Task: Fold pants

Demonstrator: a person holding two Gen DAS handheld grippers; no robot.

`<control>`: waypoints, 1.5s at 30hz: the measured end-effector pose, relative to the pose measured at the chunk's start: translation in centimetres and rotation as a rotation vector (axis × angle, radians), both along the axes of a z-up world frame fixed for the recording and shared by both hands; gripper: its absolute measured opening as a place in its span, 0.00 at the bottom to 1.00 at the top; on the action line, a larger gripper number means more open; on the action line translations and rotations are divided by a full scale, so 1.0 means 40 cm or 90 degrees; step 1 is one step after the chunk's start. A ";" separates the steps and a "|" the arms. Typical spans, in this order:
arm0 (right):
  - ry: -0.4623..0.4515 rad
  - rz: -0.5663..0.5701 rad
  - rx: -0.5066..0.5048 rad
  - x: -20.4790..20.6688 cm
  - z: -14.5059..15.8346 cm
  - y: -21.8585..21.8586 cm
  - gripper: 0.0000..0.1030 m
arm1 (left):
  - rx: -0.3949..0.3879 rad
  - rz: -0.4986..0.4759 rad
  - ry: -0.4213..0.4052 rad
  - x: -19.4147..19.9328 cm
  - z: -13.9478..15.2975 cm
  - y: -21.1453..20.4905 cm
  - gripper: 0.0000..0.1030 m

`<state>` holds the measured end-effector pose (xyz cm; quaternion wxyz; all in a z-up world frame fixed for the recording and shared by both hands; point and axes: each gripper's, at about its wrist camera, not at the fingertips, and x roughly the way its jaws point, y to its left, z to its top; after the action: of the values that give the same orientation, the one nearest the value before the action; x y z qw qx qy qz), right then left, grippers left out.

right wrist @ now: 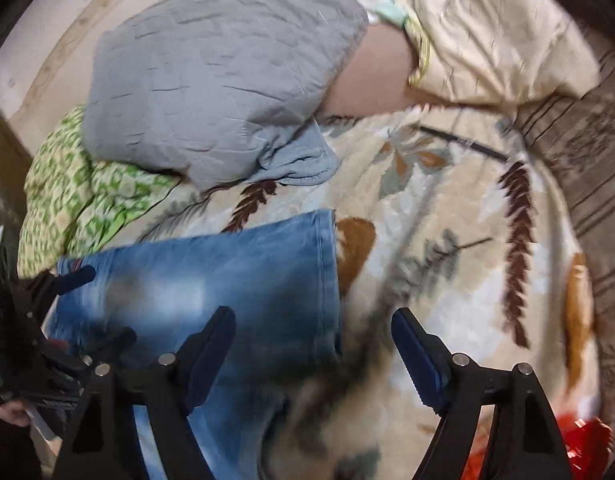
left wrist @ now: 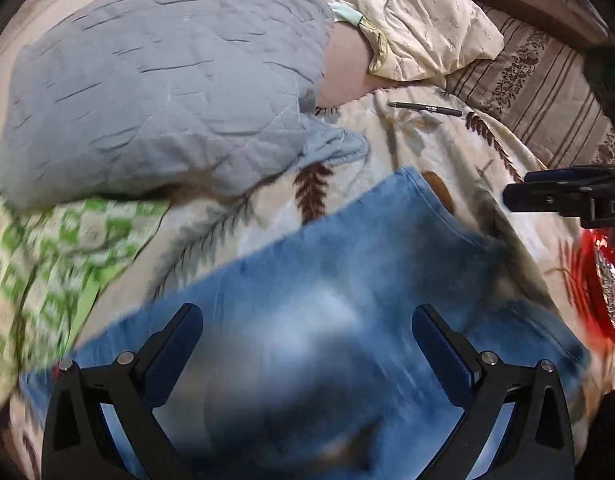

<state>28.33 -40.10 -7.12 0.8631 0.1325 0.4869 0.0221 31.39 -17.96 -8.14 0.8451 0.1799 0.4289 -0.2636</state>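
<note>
Blue washed jeans [left wrist: 347,280] lie flat on a leaf-patterned blanket [left wrist: 427,152], blurred by motion. My left gripper [left wrist: 307,320] hangs open above the denim, with nothing pinched between its fingers. The right gripper [left wrist: 547,194] pokes in from the right edge of this view. In the right wrist view the jeans [right wrist: 227,272] end in a stitched edge at mid-frame. My right gripper [right wrist: 313,316] stands open astride that edge, its left finger over denim and its right finger over the blanket [right wrist: 447,220]. The left gripper [right wrist: 101,304] shows at the far left, open over the jeans.
A grey quilt [left wrist: 167,80] is heaped behind the jeans, with a green patterned cloth [left wrist: 67,240] to its left. A cream pillow [left wrist: 419,24] and a striped brown sheet [left wrist: 547,92] lie at the back right. A dark pen [left wrist: 425,109] rests on the blanket. Something red [left wrist: 599,280] sits at the right edge.
</note>
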 end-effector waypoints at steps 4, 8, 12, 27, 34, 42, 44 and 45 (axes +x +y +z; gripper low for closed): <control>0.035 -0.009 0.025 0.124 -0.054 -0.008 0.80 | 0.008 -0.048 -0.014 0.079 -0.032 -0.036 1.00; 0.067 -0.009 0.040 0.213 -0.111 -0.007 0.78 | 0.045 -0.102 -0.001 0.139 -0.085 -0.077 1.00; 0.096 0.019 0.048 0.268 -0.158 0.010 0.68 | 0.073 -0.148 0.019 0.169 -0.132 -0.100 1.00; 0.044 0.105 0.008 0.272 -0.124 0.092 0.10 | 0.058 -0.127 0.076 0.170 -0.103 -0.064 0.08; -0.040 0.146 0.013 0.114 0.029 0.092 0.10 | 0.022 -0.141 -0.010 -0.021 0.061 0.005 0.08; -0.096 0.207 0.044 -0.188 0.100 0.132 0.10 | 0.029 -0.147 -0.094 -0.329 0.124 0.071 0.08; -0.093 0.224 0.046 -0.252 0.082 0.148 0.10 | 0.046 -0.151 -0.096 -0.394 0.102 0.082 0.08; -0.092 0.234 0.038 -0.287 0.070 0.165 0.10 | 0.052 -0.152 -0.094 -0.426 0.084 0.088 0.08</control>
<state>16.86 -33.51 -4.33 0.8731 0.0646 0.4385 0.2031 14.36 -14.42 -4.79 0.8289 0.2829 0.3516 -0.3304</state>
